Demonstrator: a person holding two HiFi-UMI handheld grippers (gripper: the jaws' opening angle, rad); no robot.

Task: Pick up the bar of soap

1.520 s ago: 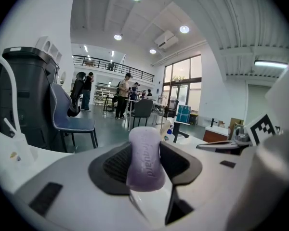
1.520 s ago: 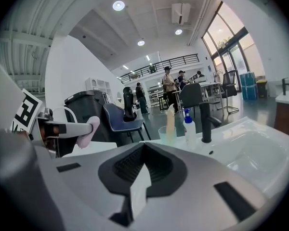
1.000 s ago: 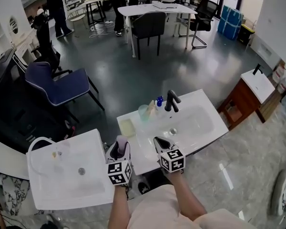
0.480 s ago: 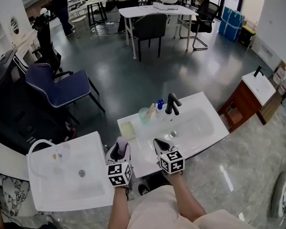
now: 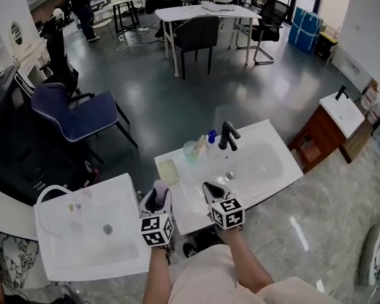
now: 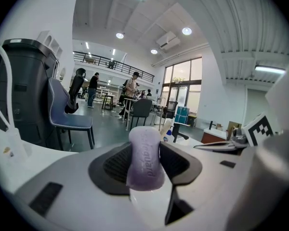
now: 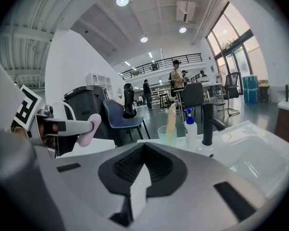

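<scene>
The left claw [image 6: 145, 166] is clamped on a pale purple bar of soap [image 6: 144, 148], its dark ribbed pads pressing the two broad faces, so the jaws stand only as far apart as the bar is thick. The bar stands on edge between them, rising past the tips, with embossed lettering down the side that faces the camera. In the head view the left claw [image 5: 157, 198] holds the bar of soap [image 5: 159, 189] in the air near the front left corner of the white washbasin table [image 5: 272, 145], just right of a second white basin top [image 5: 82, 246].

The right claw [image 7: 143, 171] is closed with nothing between its jaws, the pads meeting along one line. In the head view the right claw [image 5: 213, 191] hovers over the table's front edge, near the left claw and level with it. From the right gripper view the soap [image 7: 90, 128] shows off to the left, sticking out beyond the other claw's tips.

Further back on the table stand a black tap [image 5: 227, 135], a white pump bottle with a blue top [image 5: 211, 135] and a translucent pale green cup [image 5: 191, 149], well apart from both claws; a pale yellow rectangular pad [image 5: 169, 170] lies nearer the left claw
</scene>
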